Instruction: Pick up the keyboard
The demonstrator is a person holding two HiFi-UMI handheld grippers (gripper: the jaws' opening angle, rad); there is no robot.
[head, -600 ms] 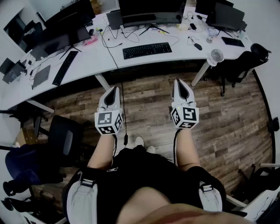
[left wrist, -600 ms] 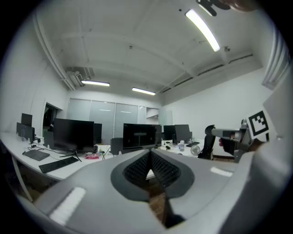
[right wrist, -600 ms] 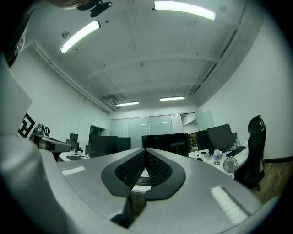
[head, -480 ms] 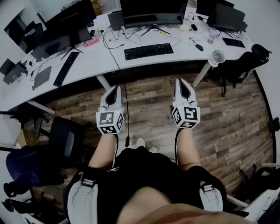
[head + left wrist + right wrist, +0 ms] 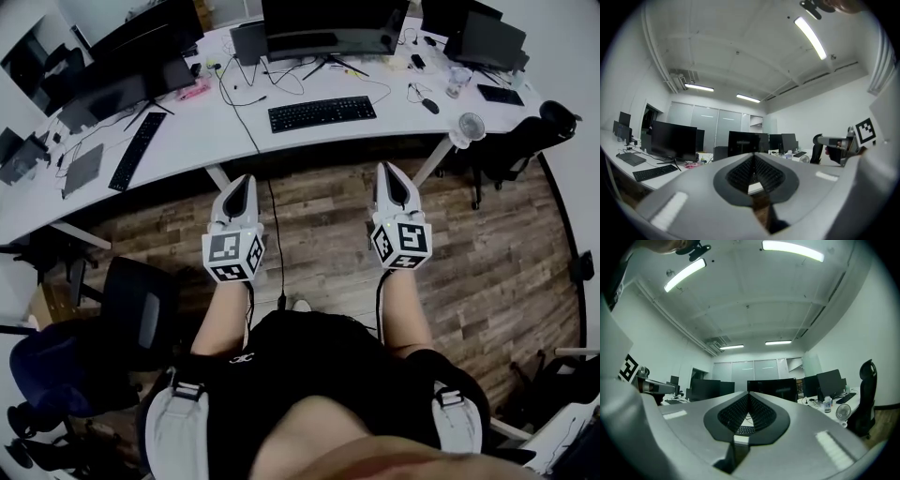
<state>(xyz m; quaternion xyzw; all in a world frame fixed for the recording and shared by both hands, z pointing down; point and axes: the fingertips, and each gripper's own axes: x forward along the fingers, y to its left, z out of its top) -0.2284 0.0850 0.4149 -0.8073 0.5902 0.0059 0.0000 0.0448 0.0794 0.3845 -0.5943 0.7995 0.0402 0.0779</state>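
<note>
Office desk point(image 5: 202, 131) ahead; approach step, nothing grasped yet.
Left gripper point(image 5: 241, 183) and right gripper point(image 5: 392, 171) both closed, empty; keyboard point(image 5: 322, 113) at 12 o'clock, so next: reach forward, open jaws.

We hold both grippers out front, side by side, mid-frame in head view. L gripper point(image 5: 241, 186) sits center-left, R gripper point(image 5: 393, 172) center-right, well apart, tips aimed at top of frame. Jaws on both are closed tip to tip, nothing btwn them. L forearm point(image 5: 223, 319) & R forearm point(image 5: 401, 314) run down to our torso point(image 5: 291, 375) at bottom center.
</note>
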